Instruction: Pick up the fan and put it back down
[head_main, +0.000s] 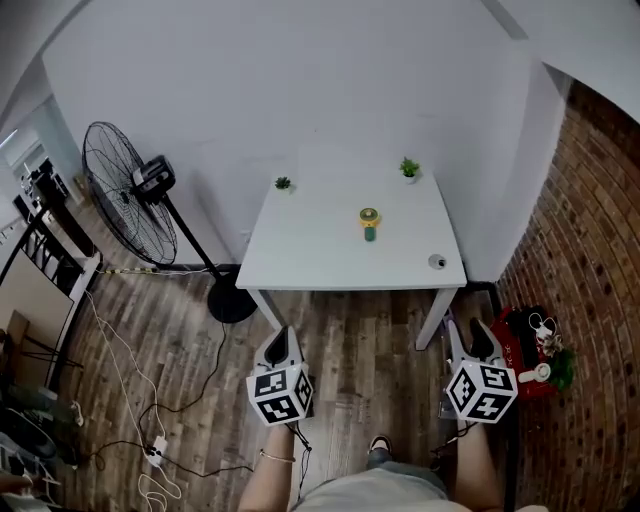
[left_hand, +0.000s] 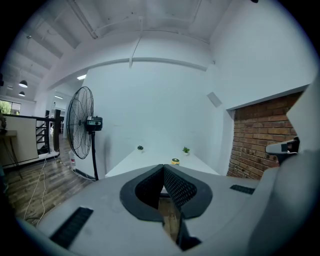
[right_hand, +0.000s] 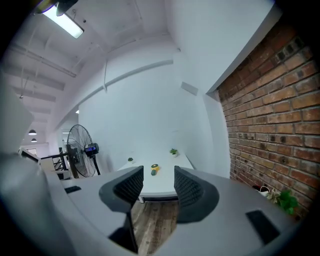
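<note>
Head view showed the fan (head_main: 370, 223) upright mid-worktop (head_main: 300, 262): probably light and tippy, best gripped by its green handle. Left gripper (head_main: 282, 342) jaws were together; right gripper (head_main: 477, 338) jaws were apart and empty.

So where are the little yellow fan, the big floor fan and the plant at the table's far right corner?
little yellow fan (head_main: 370, 216), head view, round yellow head
big floor fan (head_main: 115, 200), head view, wire cage
plant (head_main: 409, 167), head view, green leaves
</note>
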